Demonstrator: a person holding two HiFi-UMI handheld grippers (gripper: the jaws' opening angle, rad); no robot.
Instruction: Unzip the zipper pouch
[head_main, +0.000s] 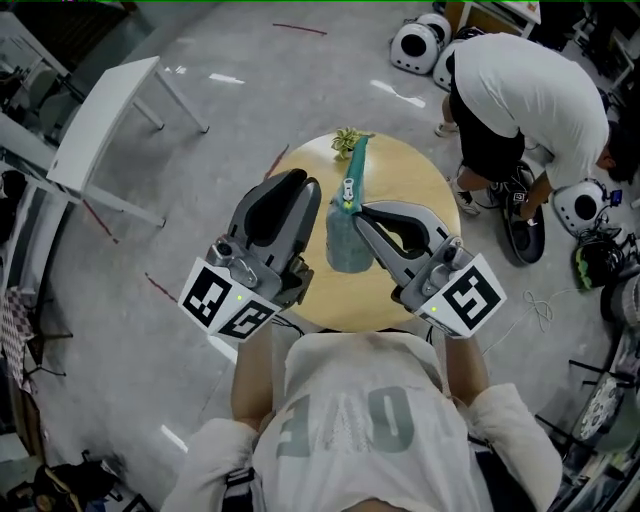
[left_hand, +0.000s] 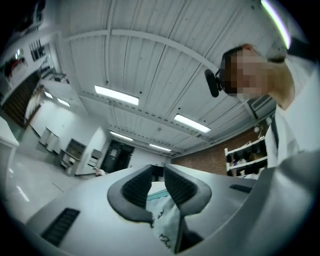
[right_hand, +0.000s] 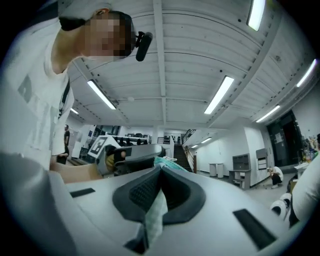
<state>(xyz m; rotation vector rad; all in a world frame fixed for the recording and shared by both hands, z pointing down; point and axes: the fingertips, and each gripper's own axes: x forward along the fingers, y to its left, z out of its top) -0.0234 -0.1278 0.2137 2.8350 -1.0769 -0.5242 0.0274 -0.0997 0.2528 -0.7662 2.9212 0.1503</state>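
left gripper and right gripper each clamp tight on cloth of the teal zipper pouch, seemingly held above the round table

Bare round table beneath the pouch, small plant at far rim, bent-over person close right.

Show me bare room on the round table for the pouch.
Free: the round table on its right side, between the plant and the right gripper, and its near strip below the held pouch. Crowded: the far edge by the plant.
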